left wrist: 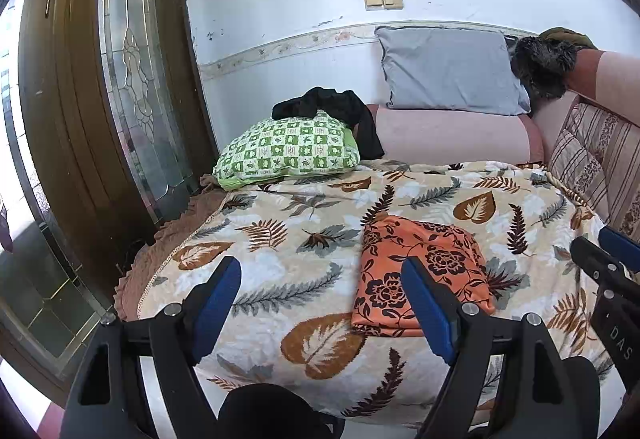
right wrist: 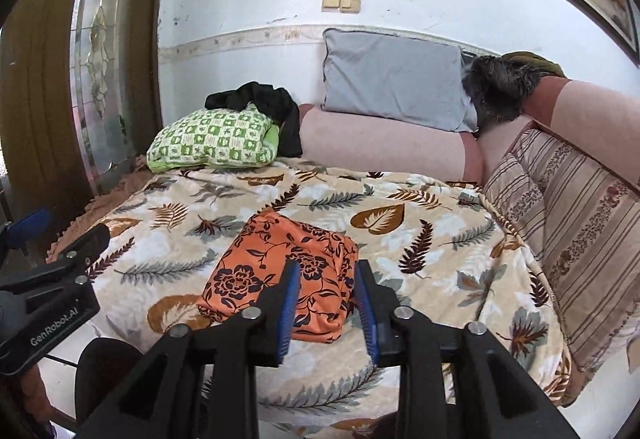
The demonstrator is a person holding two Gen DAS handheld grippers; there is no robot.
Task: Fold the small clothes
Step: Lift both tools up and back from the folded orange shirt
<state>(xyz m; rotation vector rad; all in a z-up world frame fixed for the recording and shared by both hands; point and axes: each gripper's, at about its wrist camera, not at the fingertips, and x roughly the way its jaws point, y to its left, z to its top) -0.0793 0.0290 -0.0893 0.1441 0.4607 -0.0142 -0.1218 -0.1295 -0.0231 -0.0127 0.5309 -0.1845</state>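
While both of my tools hang back at the near edge of the bed, neither one has anything in it. My left hand-held gripper [left wrist: 320, 303] fills the bottom of its frame with its blue pads spread wide, released, so that it can take a fresh piece without first having to let go. My right hand-held gripper [right wrist: 326, 313] sits low in the centre of its frame with the pads drawn closer but still apart, a clear gap between them and no cloth in it.

Just beyond the fingers lies the orange floral garment [right wrist: 282, 279], folded into a compact, nearly square packet and resting flat on the leaf-patterned blanket [right wrist: 420, 239], in the middle of the right view and centre right of the left view. I judge this piece finished: its edges are tucked under and it lies near the front where I can reach it, set down rather than held.

Farther back, at the upper left of the blanket, a green checked pillow [left wrist: 288, 151] leans against the pink bolster [left wrist: 452, 135], and a black garment [left wrist: 336, 111] is draped crumpled over its top. That looks to me the likely next piece, since it is loose and unfolded.

Behind all this a grey pillow [left wrist: 448, 67] stands against the white wall, with a dark furry item [left wrist: 544, 63] on the sofa arm at upper right.
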